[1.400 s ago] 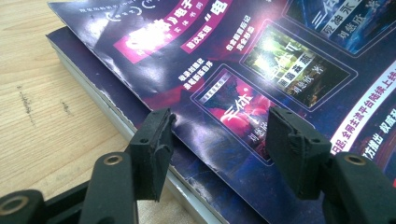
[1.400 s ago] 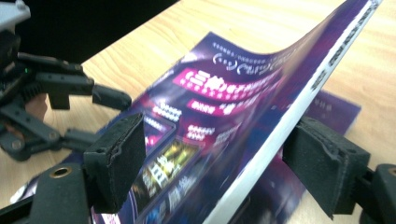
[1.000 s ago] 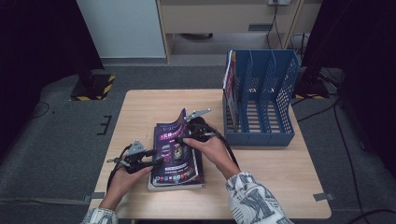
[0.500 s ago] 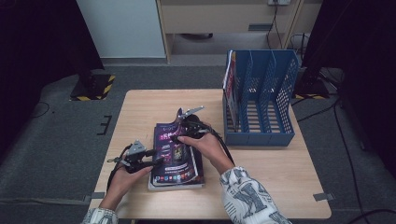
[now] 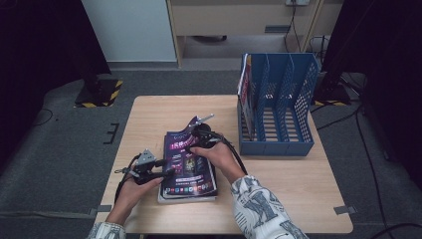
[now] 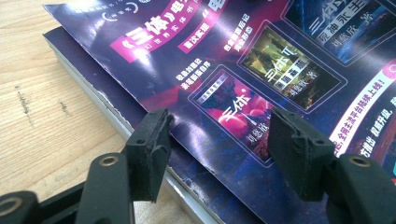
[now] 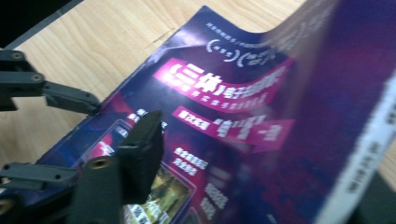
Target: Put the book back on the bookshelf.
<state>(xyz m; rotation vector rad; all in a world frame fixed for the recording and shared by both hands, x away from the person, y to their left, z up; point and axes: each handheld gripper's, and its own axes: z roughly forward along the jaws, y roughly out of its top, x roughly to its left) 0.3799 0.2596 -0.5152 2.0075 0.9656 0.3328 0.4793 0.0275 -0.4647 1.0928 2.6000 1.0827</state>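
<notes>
We see the blue file rack holding one magazine in its leftmost slot. The right hand-held gripper has just been closing on the top magazine's cover; the left hand-held gripper sits jaws apart.

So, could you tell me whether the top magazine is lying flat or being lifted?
Partly lifted. The top magazine curls up at its far corner beside the right gripper, whose jaws have just been closing; its near part lies flat on the stack.
</notes>
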